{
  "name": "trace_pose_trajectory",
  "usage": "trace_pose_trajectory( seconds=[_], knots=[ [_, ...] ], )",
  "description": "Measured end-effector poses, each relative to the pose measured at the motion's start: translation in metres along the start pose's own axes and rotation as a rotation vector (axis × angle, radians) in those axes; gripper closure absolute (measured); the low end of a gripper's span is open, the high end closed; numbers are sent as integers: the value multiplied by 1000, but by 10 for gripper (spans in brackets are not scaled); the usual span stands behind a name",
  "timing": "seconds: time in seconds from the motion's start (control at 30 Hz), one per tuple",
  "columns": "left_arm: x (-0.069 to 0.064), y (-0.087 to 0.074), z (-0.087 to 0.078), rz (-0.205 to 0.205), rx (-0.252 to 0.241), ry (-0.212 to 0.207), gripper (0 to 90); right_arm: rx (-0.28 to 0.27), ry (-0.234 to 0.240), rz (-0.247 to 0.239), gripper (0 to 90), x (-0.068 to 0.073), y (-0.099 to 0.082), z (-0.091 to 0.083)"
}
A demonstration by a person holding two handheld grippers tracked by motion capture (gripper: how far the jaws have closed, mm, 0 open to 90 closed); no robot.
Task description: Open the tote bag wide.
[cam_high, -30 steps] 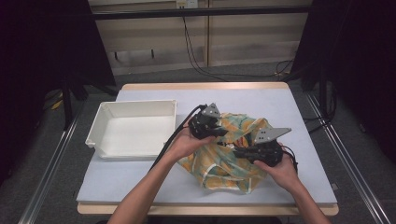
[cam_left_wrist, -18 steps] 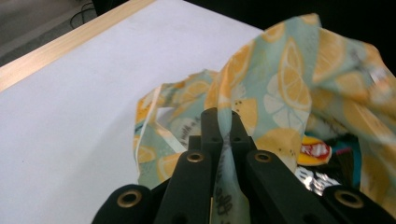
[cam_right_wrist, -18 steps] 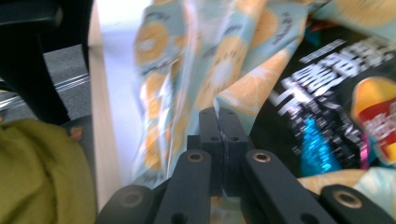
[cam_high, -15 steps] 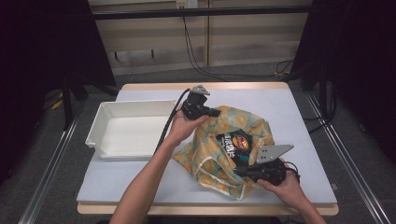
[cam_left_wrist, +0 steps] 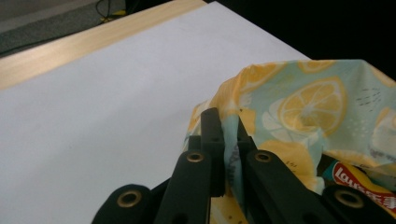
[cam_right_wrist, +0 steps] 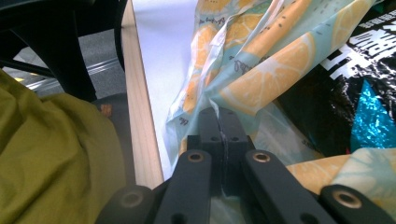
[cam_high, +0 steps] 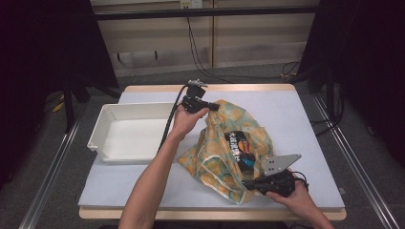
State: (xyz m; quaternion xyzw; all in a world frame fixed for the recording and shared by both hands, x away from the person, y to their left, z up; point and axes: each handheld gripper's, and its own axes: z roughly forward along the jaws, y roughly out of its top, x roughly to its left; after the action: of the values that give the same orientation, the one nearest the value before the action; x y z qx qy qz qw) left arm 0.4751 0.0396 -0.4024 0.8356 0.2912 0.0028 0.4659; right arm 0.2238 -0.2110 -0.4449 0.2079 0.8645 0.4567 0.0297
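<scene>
While both claws pinch the bag's (cam_high: 224, 143) rim, bare table (cam_high: 305, 124) lies beyond.

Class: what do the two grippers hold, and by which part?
Both pinch the lemon-print plastic bag: left gripper its far rim, right gripper its near rim.

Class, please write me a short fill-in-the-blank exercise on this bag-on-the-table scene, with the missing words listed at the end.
1. Both grippers, left gripper and right gripper, are shut on the lemon-print ____.
2. Inside the bag lies a black snack ____.
3. The white tray beside the bag is ____.
Missing words: bag; packet; empty
</scene>
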Motion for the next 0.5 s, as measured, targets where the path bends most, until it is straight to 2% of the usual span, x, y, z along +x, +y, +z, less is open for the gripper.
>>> trace_pose_trajectory(
  seconds=[0.1,0.17,0.3,0.33,0.37,0.4,0.43,0.5],
  knots=[
    [-1,-2,0,-11,-11,-18,877,0,-15,6,900,0,-1,1],
    [-6,-3,-3,14,-2,-29,857,-19,-26,17,831,-2,-2,-1],
    [-7,-7,-7,14,-11,-36,752,-49,-58,30,735,-4,2,-6],
    [-8,-9,-7,14,-22,-38,752,-49,-58,30,735,-4,2,-6],
    [-9,-11,-10,13,-29,-48,692,-63,-75,39,683,-5,4,-8],
    [-9,-11,-10,13,-29,-48,663,-63,-75,39,683,-5,4,-8],
    [-9,-14,-11,16,-41,-56,630,-76,-81,47,635,-6,4,-10],
    [-9,-15,-12,13,-43,-56,550,-79,-95,51,611,-7,5,-11]
  ],
)
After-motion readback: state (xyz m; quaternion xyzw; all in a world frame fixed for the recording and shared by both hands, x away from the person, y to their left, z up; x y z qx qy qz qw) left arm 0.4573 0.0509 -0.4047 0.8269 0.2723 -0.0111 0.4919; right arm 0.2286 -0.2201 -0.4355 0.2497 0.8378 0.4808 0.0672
